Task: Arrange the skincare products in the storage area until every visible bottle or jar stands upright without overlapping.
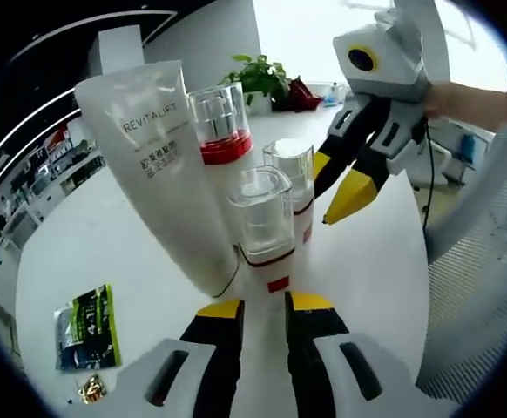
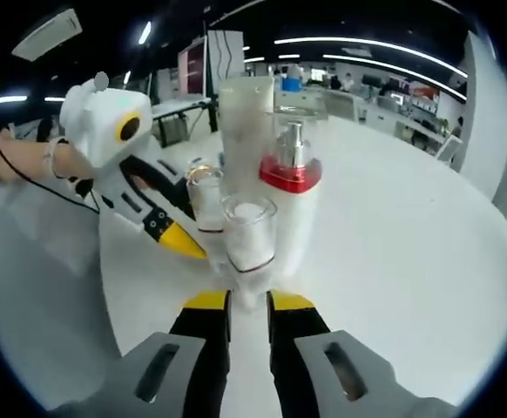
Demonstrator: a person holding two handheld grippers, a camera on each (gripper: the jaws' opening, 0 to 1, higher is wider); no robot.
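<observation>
My left gripper [image 1: 263, 306] is clenched on a small clear-capped bottle [image 1: 263, 218] just ahead of its yellow tips, and my right gripper [image 2: 247, 303] pinches the clear-capped bottle [image 2: 248, 232] before it. Left of my left jaws leans the white REVITALIFT tube [image 1: 158, 157]; behind stand a red-collared pump bottle [image 1: 222, 123] and another clear-capped bottle [image 1: 290, 171], all close together on the white table [image 1: 105, 235].

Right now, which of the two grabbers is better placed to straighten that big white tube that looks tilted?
Probably the left gripper. In its own view the white tube leans just beside its jaws, close ahead. From the right gripper, small clear-capped bottles stand in front of the tube.
</observation>
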